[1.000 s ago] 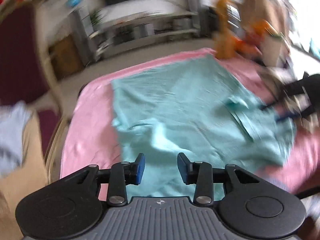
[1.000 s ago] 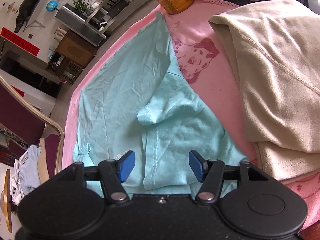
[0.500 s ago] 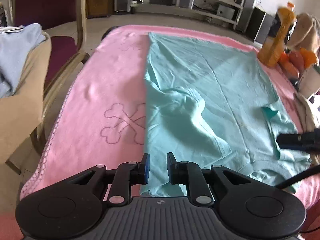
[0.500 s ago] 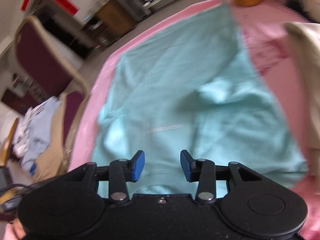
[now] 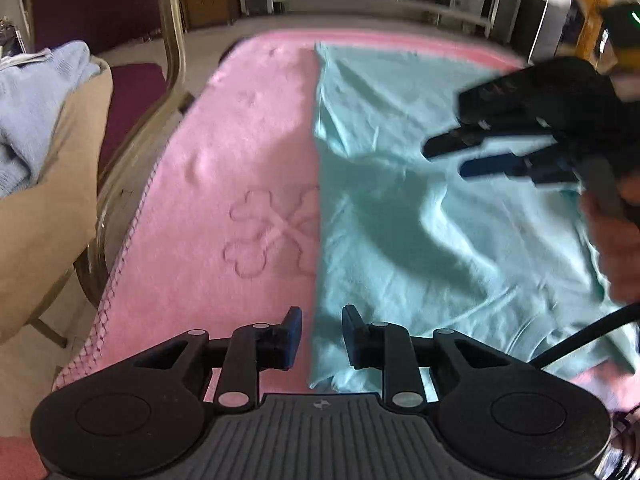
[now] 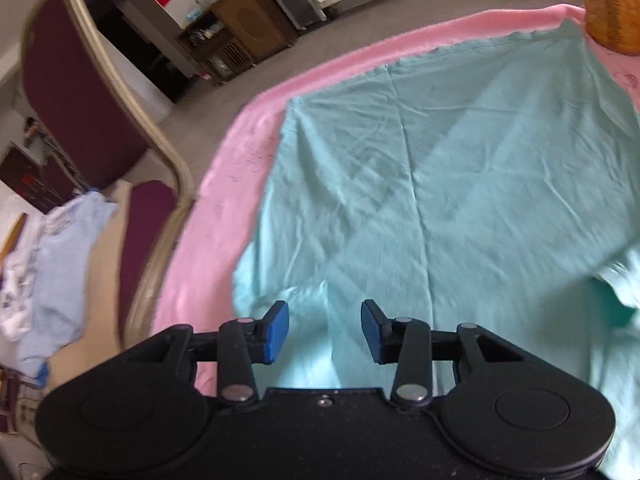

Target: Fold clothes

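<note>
The left gripper (image 5: 318, 334) points down at the near edge of the teal shirt (image 5: 420, 208); its blue pads (image 5: 294, 330) stand a little way apart and are opening; the straight side edge of the shirt runs up just in front of the gap, but nothing is pinched between the pads. The right gripper (image 6: 325, 330) hangs over the same shirt (image 6: 460, 184); its pads (image 6: 278, 332) are a bit wider apart, with only flat cloth showing below them, and they grip nothing; in the left view this gripper (image 5: 472, 156) is a blurry black shape over the right side of the shirt, and a hand (image 5: 616, 240) holds its handle. The shirt lies spread out and wrinkled on a pink blanket (image 5: 224, 184) with a crossed-bones pattern (image 5: 276, 236); bare pink shows beside the shirt on the left. Past the blanket's left edge stands a dark red chair (image 6: 88, 100) with a gold frame; a light blue cloth (image 6: 60, 264) lies just beside it. An orange thing (image 6: 612, 4) sits at the far corner of the blanket.
</note>
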`<state>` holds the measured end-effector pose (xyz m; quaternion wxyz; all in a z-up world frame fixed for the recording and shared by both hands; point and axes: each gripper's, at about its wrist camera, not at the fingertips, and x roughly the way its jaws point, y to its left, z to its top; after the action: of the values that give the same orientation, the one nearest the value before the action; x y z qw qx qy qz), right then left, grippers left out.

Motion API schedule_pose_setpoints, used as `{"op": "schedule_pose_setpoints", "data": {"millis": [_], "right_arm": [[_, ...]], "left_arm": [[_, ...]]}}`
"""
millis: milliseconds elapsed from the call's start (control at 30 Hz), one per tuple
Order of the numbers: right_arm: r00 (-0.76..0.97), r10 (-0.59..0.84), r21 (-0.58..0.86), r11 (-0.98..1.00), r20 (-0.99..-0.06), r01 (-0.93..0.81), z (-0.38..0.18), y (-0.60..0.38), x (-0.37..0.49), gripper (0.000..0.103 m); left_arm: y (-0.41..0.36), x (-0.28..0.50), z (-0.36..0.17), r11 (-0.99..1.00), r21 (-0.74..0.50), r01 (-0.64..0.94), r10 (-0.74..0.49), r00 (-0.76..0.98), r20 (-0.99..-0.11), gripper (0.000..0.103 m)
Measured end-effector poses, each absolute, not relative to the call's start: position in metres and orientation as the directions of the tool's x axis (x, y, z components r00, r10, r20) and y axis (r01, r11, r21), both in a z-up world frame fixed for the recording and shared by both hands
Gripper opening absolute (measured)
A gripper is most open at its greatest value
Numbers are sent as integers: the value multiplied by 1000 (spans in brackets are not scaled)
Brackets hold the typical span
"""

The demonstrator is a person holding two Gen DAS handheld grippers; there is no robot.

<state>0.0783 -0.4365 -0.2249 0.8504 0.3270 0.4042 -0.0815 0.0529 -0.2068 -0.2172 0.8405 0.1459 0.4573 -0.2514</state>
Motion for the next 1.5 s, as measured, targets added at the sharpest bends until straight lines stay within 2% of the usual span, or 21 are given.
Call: {"op": "schedule_pose_setpoints", "data": {"millis": [67,167,233,367,433,500,567,733,800,833,933,967,1000,1067,1133,1333,1400,1433,1500], "right_arm": [[663,127,489,778,-738,395,-231,-434,83,34],[699,126,482,808,-704,339,-230,-426,81,2],[722,128,475,827,-680,301,-230,-421,79,2],[720,-132,230,895,-682,382,-217,-408,70,2],[700,-127,230,891,-703,392,-216,-411,67,4],[706,-69,299,873,-705,384,-212,-415,56,10],[717,12,374,859,-697,349,-210,-414,47,10],[627,334,538,827,-704,163,-230,-388,47,10],[590,358,539,827,-724,159,-240,-379,44,7],[602,315,510,841,-734,182,-240,-377,40,3],[655,106,406,854,-748,325,-234,-387,24,0],[648,-7,350,837,-762,421,-232,-395,18,5],[625,-101,296,814,-774,499,-231,-402,13,5],[626,-141,318,764,-767,561,-227,-418,0,8],[651,-60,385,764,-757,518,-226,-415,0,13],[683,204,565,744,-701,358,-230,-397,12,15],[667,222,570,738,-711,361,-235,-391,22,15],[659,229,571,736,-716,365,-238,-389,27,13],[671,146,537,729,-727,424,-237,-395,27,3]], "left_arm": [[-210,53,-220,829,32,558,-271,451,-850,26],[-211,52,-220,829,35,558,-267,451,-852,27],[-212,53,-221,831,32,555,-267,448,-853,28],[-214,54,-223,835,34,549,-262,450,-854,30],[-212,52,-224,837,37,547,-259,454,-853,32],[-211,54,-224,840,34,542,-258,453,-854,33],[-210,55,-223,843,30,537,-257,452,-854,34],[-209,55,-224,846,39,532,-250,460,-852,39],[-209,55,-224,847,44,530,-247,464,-851,41],[-209,56,-225,847,45,529,-245,466,-850,43],[-208,57,-226,850,43,524,-245,466,-850,45],[-207,57,-226,852,39,522,-246,465,-851,46],[-206,57,-226,854,35,520,-246,463,-852,46],[-205,58,-226,858,28,514,-247,459,-853,47],[-204,59,-227,859,26,511,-247,458,-854,48],[-203,57,-227,858,34,513,-244,465,-851,50],[-202,56,-228,856,39,515,-243,468,-849,51],[-202,57,-228,857,39,515,-243,468,-849,53],[-201,57,-228,857,39,513,-242,468,-850,54]]}}
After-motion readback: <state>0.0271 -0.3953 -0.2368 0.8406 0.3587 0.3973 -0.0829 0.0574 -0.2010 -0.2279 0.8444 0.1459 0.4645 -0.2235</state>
